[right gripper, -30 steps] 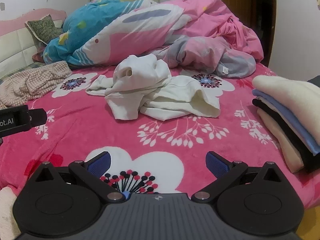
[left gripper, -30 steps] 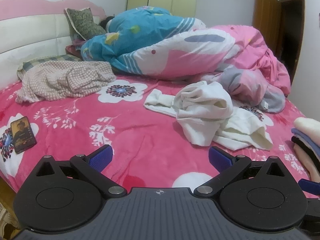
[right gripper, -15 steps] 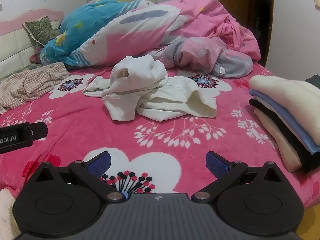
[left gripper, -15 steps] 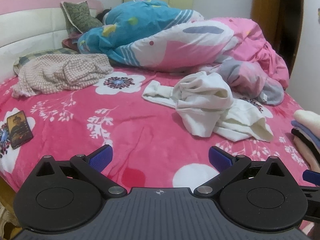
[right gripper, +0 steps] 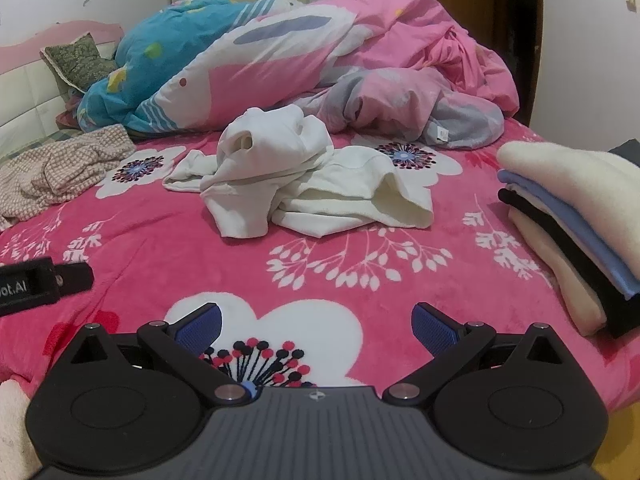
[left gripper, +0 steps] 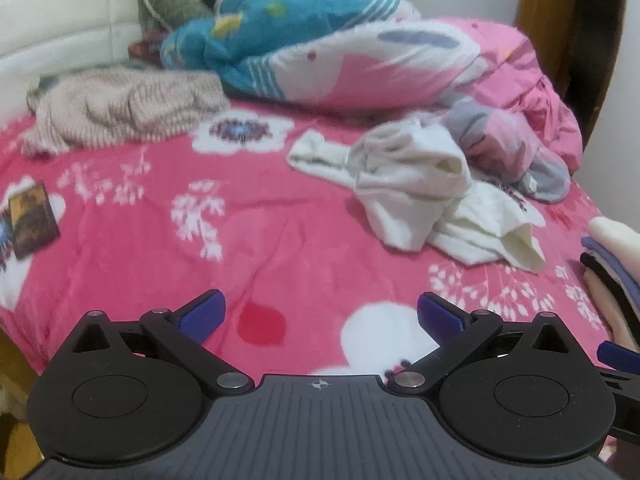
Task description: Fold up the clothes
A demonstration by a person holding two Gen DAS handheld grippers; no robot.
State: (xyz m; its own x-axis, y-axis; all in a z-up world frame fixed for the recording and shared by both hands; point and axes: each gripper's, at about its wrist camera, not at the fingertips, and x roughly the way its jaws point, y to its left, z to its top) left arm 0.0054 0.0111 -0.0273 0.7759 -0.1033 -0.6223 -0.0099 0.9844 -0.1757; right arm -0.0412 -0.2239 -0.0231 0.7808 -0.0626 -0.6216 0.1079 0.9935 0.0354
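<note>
Both tongs are spread wide with nothing in them, left tongs (left gripper: pixel 320 314) and right tongs (right gripper: pixel 316 320) hovering low over the near edge of the bed (right gripper: pixel 160 248), side by side.

Straight ahead of the right tongs, and ahead and off to the right of the left ones, sits the crumpled white garment (right gripper: pixel 296 184), well apart from both. It's bunched up with one part humped on top, so calling an axis is a bit of a guess, but the heap runs mostly crosswise to the tongs: a thin bit trails off to the left and an open cuff or hem (right gripper: pixel 404 204) points right and toward the tongs.

What could go wrong, I reckon: pinching that hump would likely catch several layers at once and lift the whole wad instead of one edge, so it won't spread flat. A pinch that goes too deep could snag the plush pink blanket too. Just right of the right tongs there's a folded stack (right gripper: pixel 568 236), so a wide swing that way could knock it over.
</note>
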